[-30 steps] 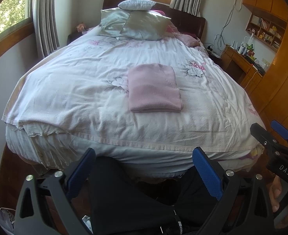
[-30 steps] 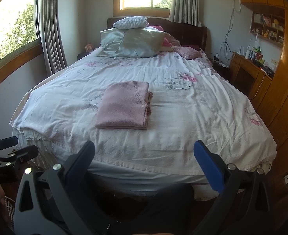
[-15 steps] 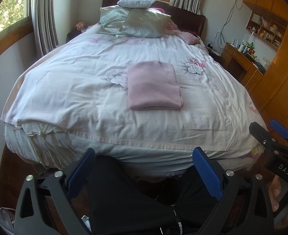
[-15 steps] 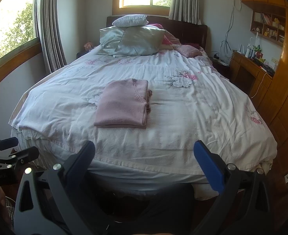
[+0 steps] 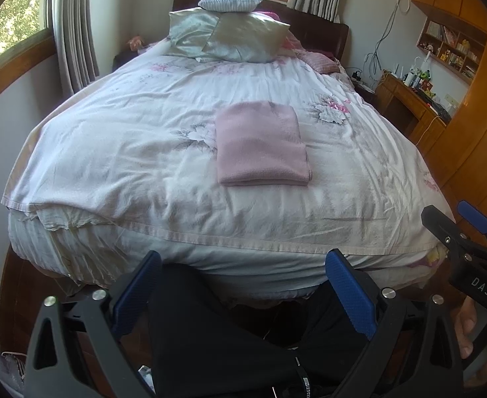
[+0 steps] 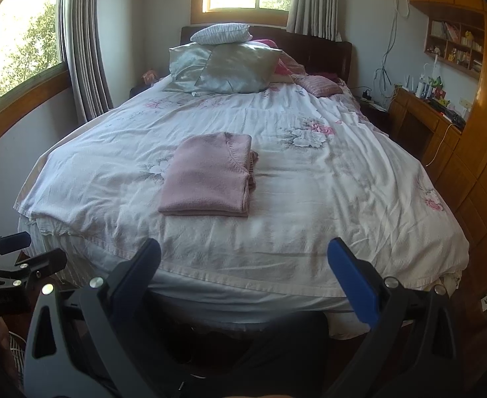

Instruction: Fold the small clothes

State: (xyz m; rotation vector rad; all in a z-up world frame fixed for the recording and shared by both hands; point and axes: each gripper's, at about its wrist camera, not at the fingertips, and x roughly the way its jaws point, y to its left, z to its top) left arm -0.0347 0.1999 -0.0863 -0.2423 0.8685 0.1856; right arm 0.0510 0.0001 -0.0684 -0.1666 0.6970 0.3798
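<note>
A pink sweater (image 5: 261,144) lies folded into a neat rectangle in the middle of the bed, also visible as the pink sweater (image 6: 208,175) in the right wrist view, with a ribbed edge showing at its right side. My left gripper (image 5: 243,277) is open, held back below the bed's foot edge, nothing between its blue pads. My right gripper (image 6: 243,262) is open too, likewise off the bed's near edge and empty. Each gripper shows at the side of the other's view: the right gripper (image 5: 465,229) and the left gripper (image 6: 14,252).
The bed (image 5: 110,152) has a white floral cover, with pillows (image 5: 233,33) stacked at the headboard. A wooden desk (image 5: 409,99) and wardrobe stand on the right, curtains and a window on the left. Dark trousers of the person fill the bottom of both views.
Both grippers have stayed open and empty. The views drifted slightly, so the bed and sweater sit a little lower in frame. The sweater itself has not moved.
</note>
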